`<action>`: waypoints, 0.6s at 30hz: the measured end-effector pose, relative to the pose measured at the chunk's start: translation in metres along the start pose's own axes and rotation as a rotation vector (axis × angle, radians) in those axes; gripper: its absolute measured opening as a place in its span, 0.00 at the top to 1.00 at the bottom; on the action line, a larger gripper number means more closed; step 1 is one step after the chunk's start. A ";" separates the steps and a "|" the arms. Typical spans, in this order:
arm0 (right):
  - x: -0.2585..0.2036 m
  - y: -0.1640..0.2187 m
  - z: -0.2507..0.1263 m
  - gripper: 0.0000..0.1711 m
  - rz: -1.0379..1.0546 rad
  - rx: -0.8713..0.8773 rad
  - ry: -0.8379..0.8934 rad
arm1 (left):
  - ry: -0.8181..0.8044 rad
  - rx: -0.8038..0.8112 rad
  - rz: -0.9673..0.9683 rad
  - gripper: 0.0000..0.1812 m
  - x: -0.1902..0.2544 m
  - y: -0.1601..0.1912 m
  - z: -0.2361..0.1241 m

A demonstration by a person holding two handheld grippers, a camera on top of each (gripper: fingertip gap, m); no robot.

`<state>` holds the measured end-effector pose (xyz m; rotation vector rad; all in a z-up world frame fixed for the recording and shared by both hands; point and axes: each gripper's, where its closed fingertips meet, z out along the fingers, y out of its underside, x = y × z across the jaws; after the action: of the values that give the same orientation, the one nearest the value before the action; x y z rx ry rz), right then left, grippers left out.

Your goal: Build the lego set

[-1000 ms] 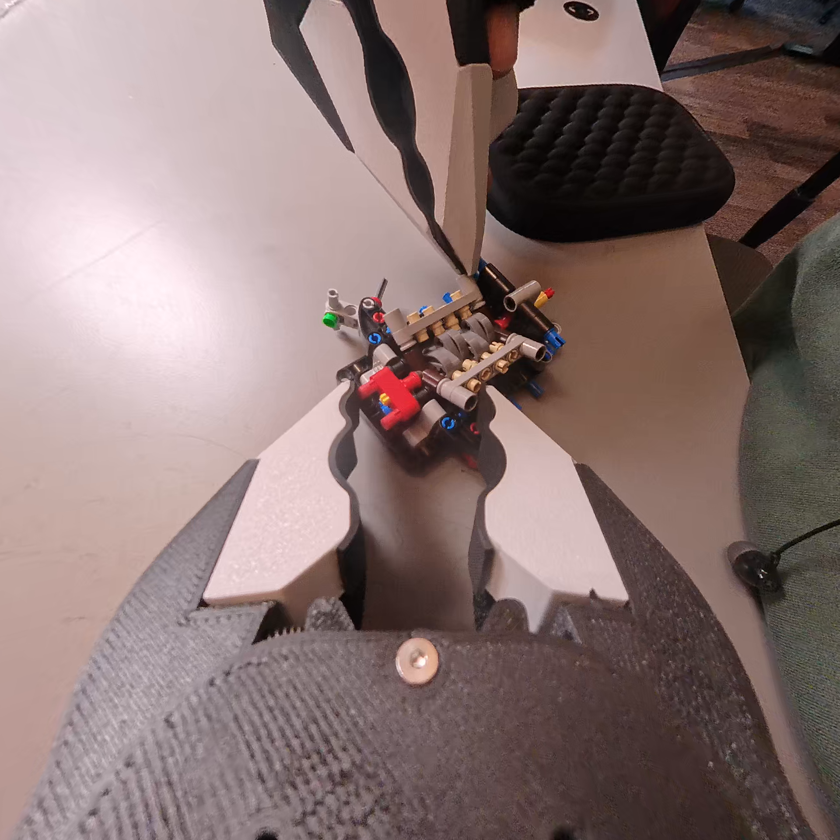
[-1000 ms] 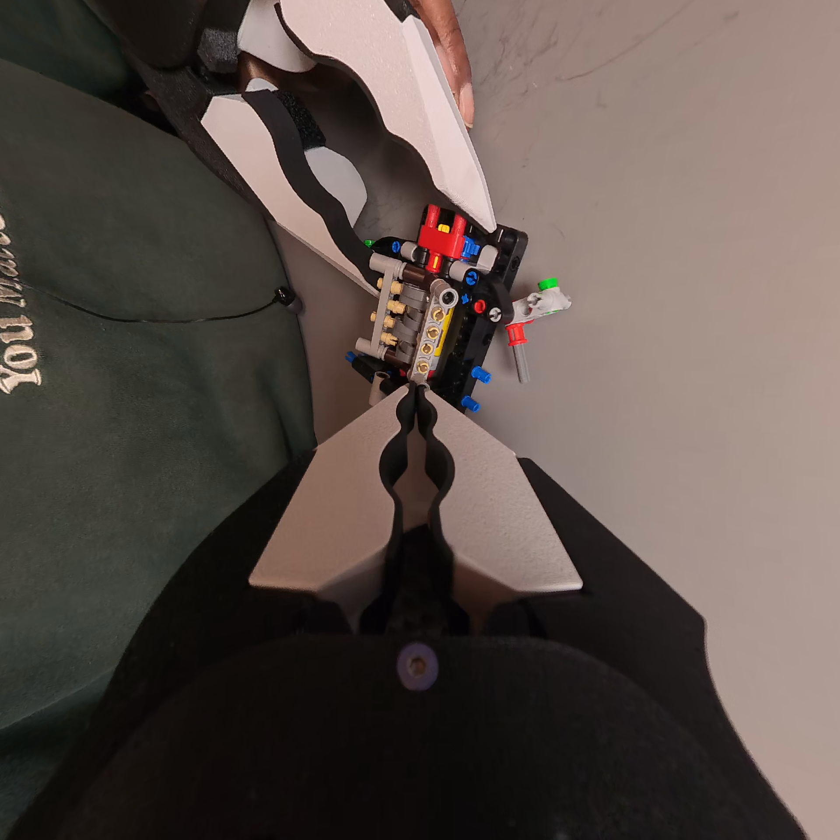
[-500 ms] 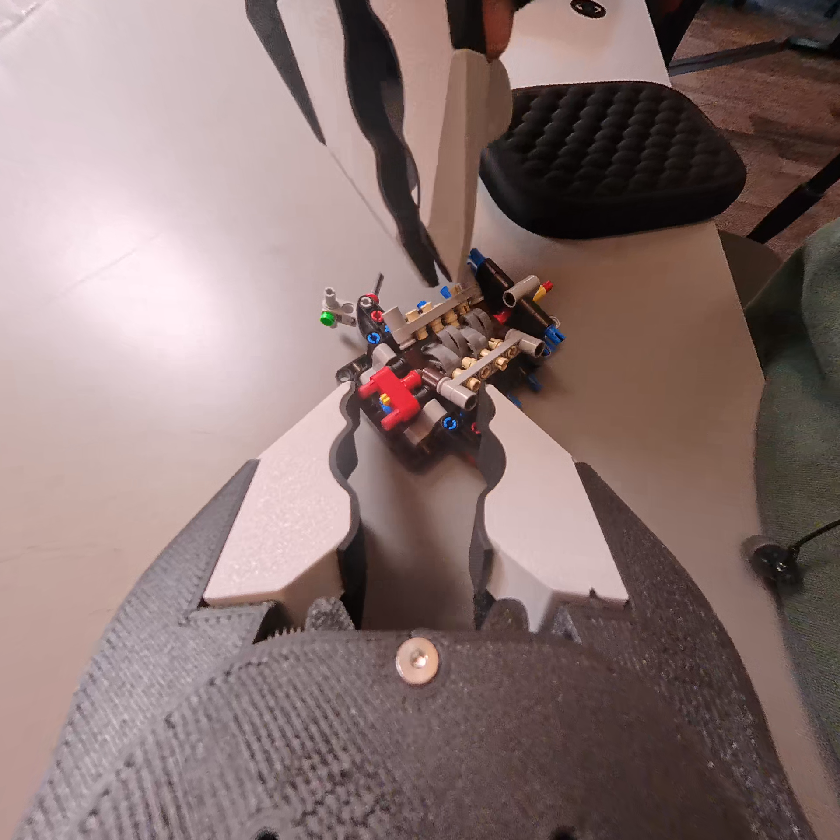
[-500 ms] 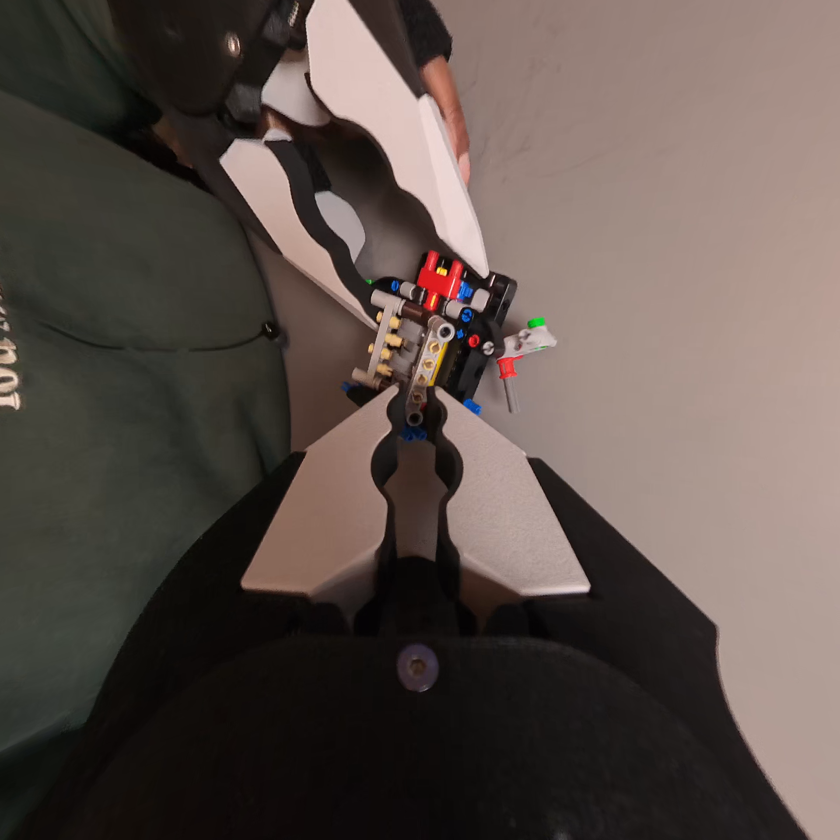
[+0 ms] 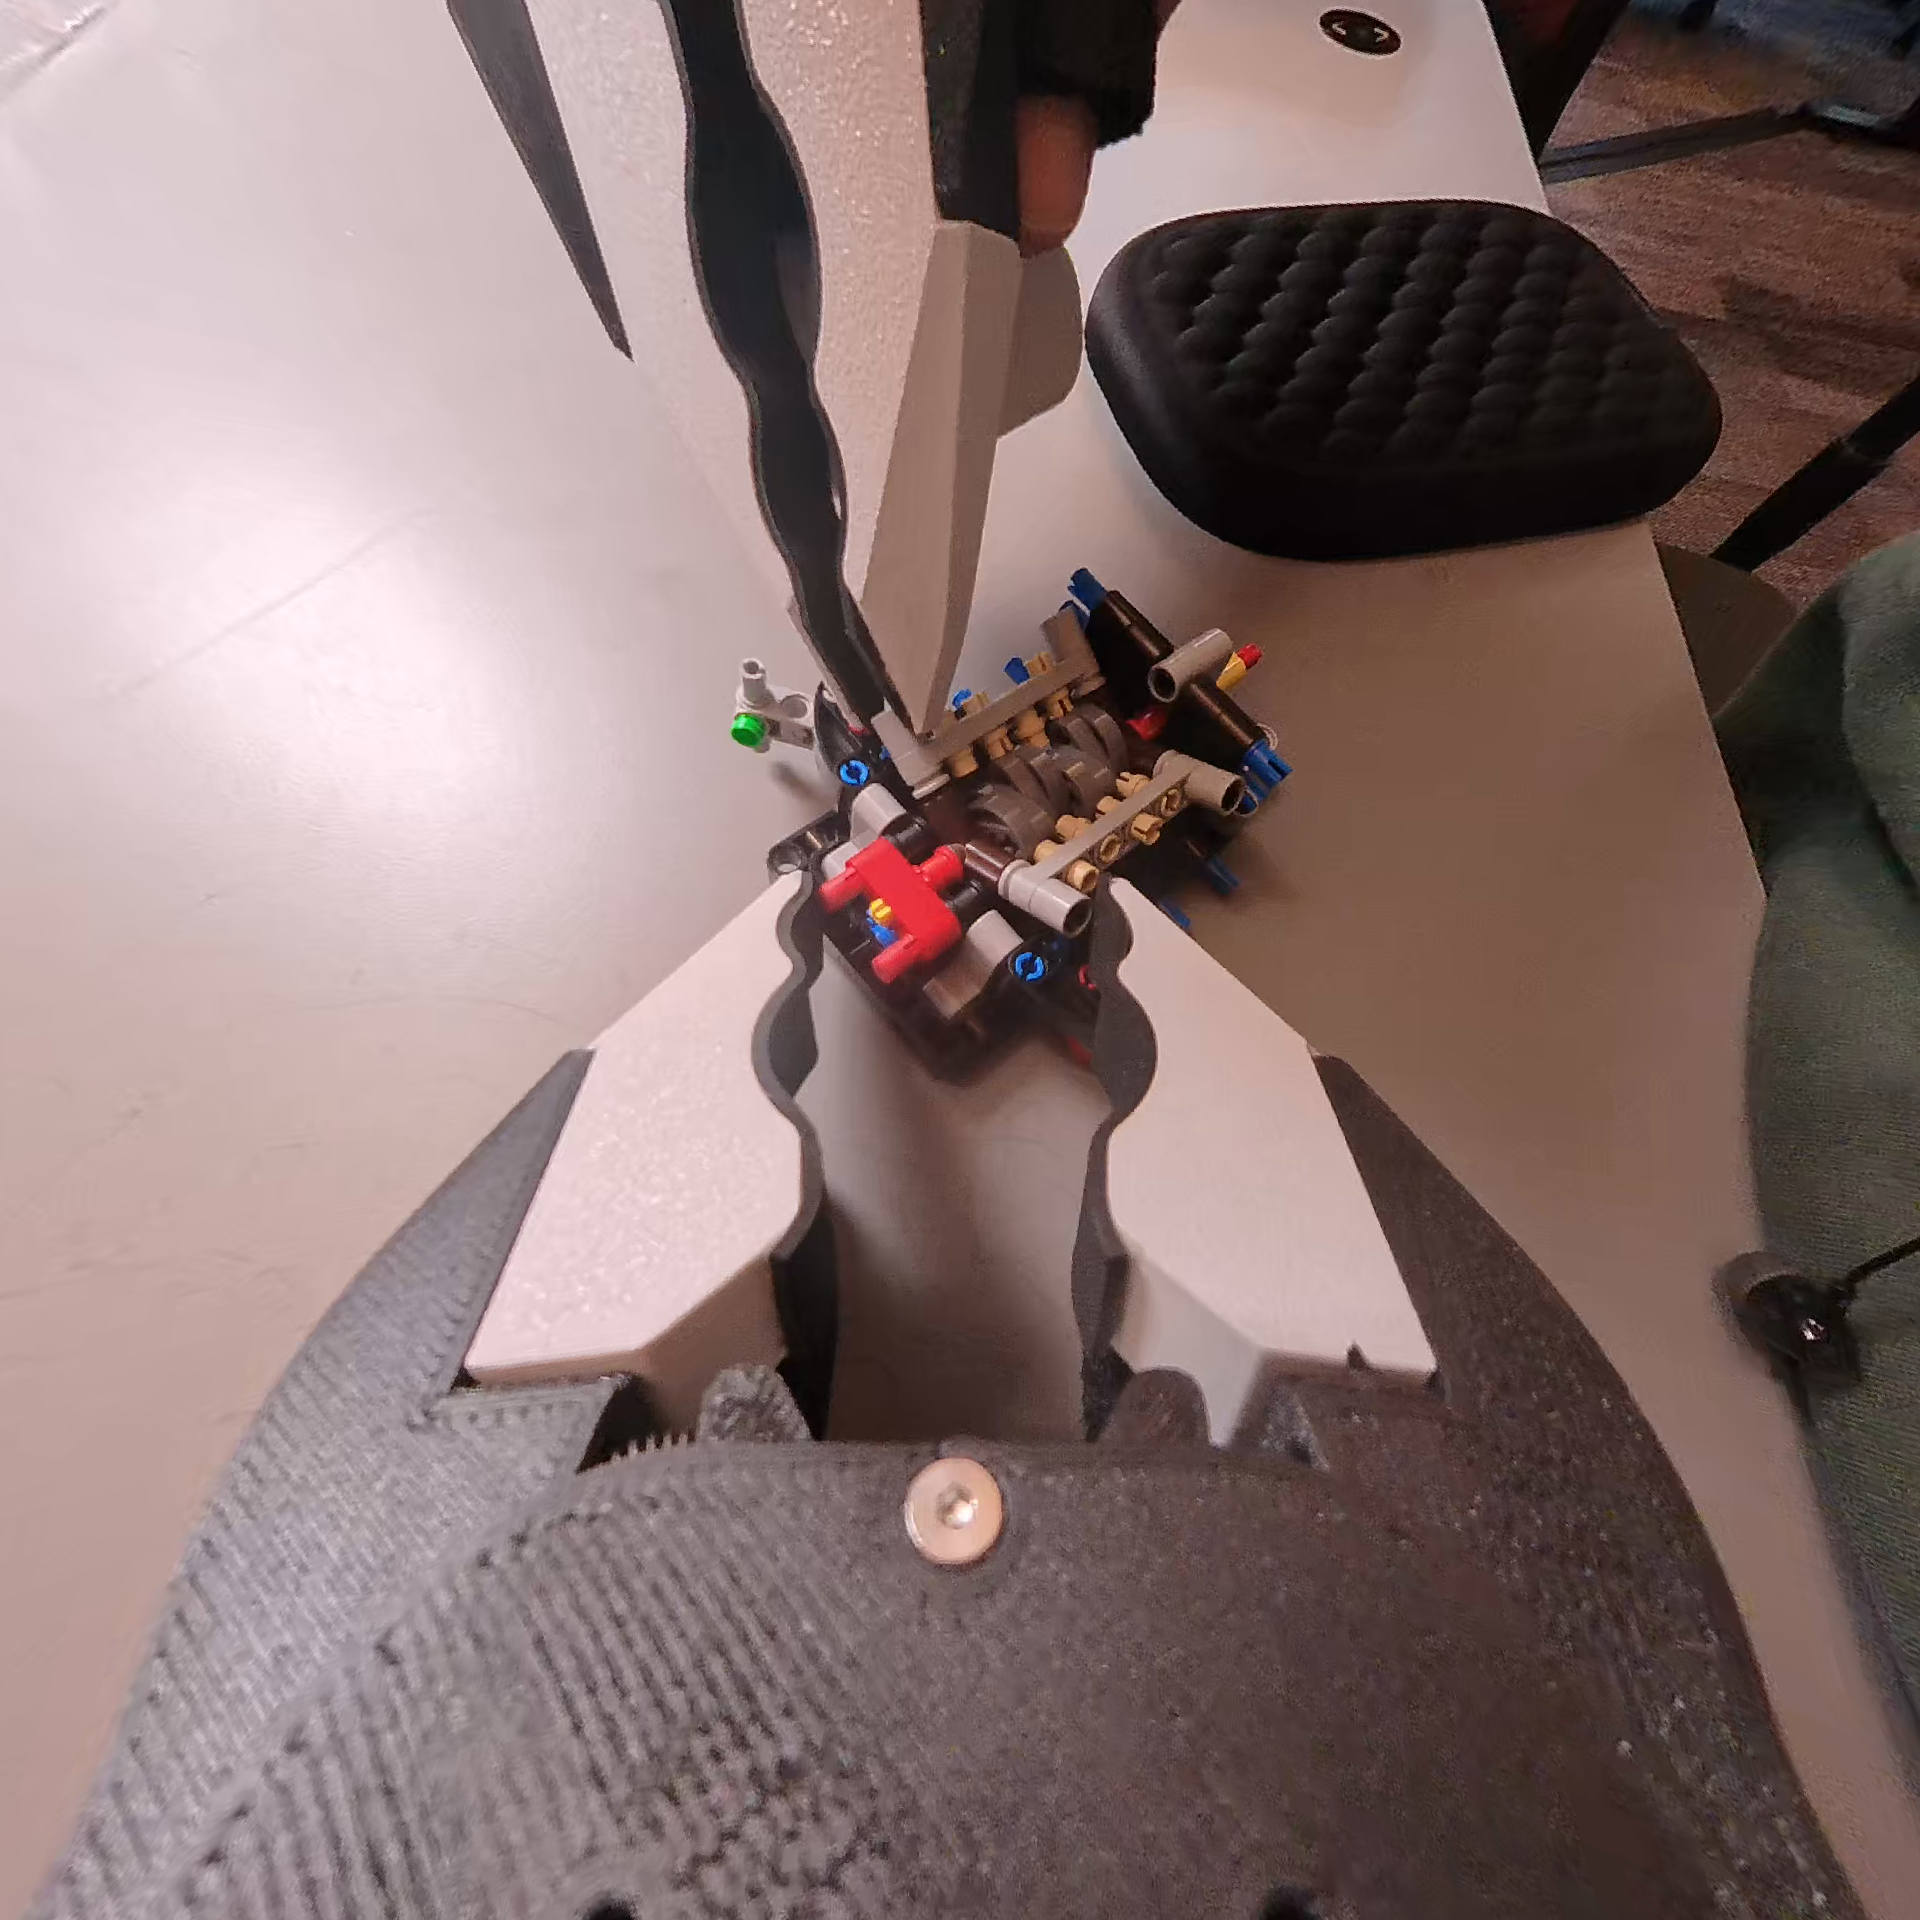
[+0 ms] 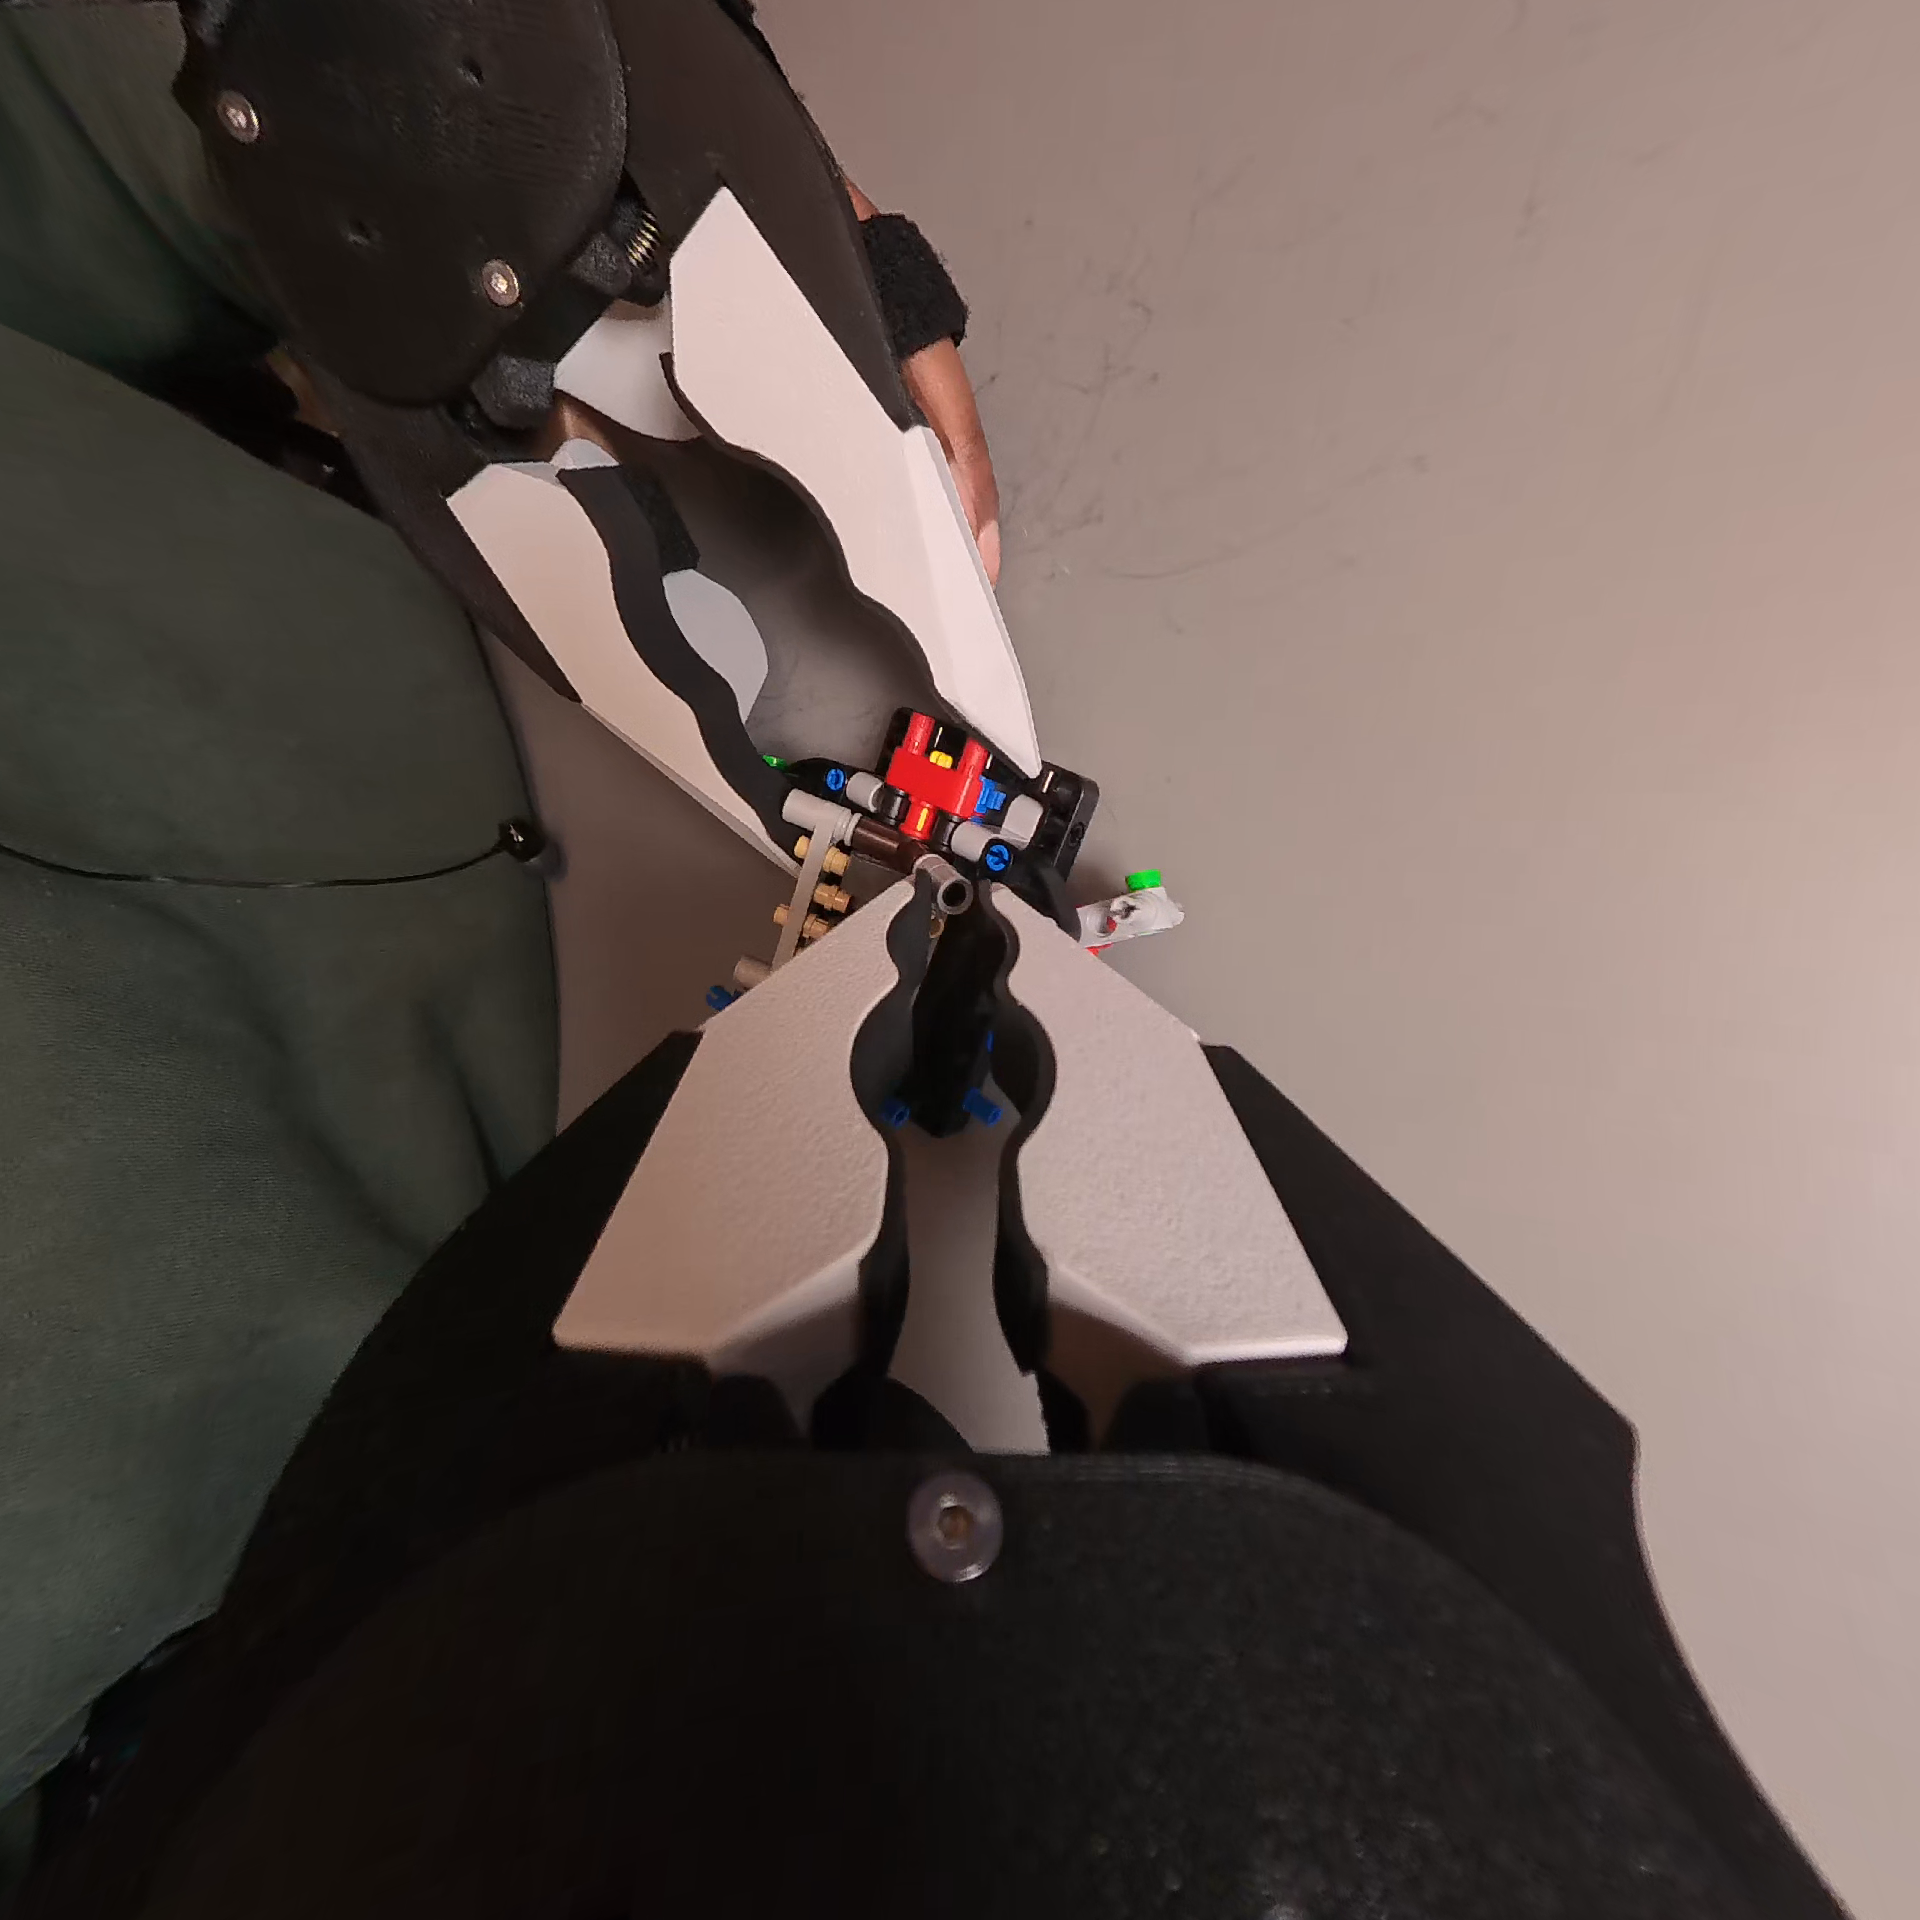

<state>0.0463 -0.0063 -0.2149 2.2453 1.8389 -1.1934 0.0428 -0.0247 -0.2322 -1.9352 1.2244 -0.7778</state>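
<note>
A small lego assembly (image 5: 1039, 810) of black frame, dark gears, tan pins and a red connector (image 5: 894, 904) lies on the grey table (image 5: 312, 623). My left gripper (image 5: 951, 899) clamps its red end between both fingertips; it also shows in the right wrist view (image 6: 909, 805). My right gripper (image 5: 899, 727) comes down from above and is closed on the end of the far grey beam (image 5: 997, 717) nearest the red connector. In the right wrist view its fingertips (image 6: 948, 883) pinch that beam end (image 6: 948, 891), above the assembly (image 6: 935, 800). A second grey beam (image 5: 1112, 842) lies parallel.
A small loose grey piece with a green pin (image 5: 769, 717) lies just left of the assembly, also in the right wrist view (image 6: 1138, 909). A black padded chair seat (image 5: 1392, 384) stands beyond the table edge. A person's green sweatshirt (image 6: 208, 831) is close by. Less than 4 cm separates the two grippers' tips.
My right gripper has slid along the grey beam from its far end to the end by the red connector, opening slightly on the way. My left gripper has kept its hold.
</note>
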 end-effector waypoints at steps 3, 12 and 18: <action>0.001 -0.002 -0.001 0.97 0.002 0.003 0.004 | -0.001 0.000 0.001 0.72 0.000 0.000 0.000; -0.001 0.000 0.002 0.97 -0.009 -0.050 -0.002 | 0.002 0.001 0.003 0.72 0.001 0.000 0.000; -0.002 0.001 0.004 0.97 -0.017 -0.073 0.001 | 0.004 -0.001 0.008 0.72 0.002 0.000 0.000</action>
<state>0.0445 -0.0098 -0.2173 2.1974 1.8729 -1.1083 0.0435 -0.0265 -0.2321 -1.9296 1.2345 -0.7780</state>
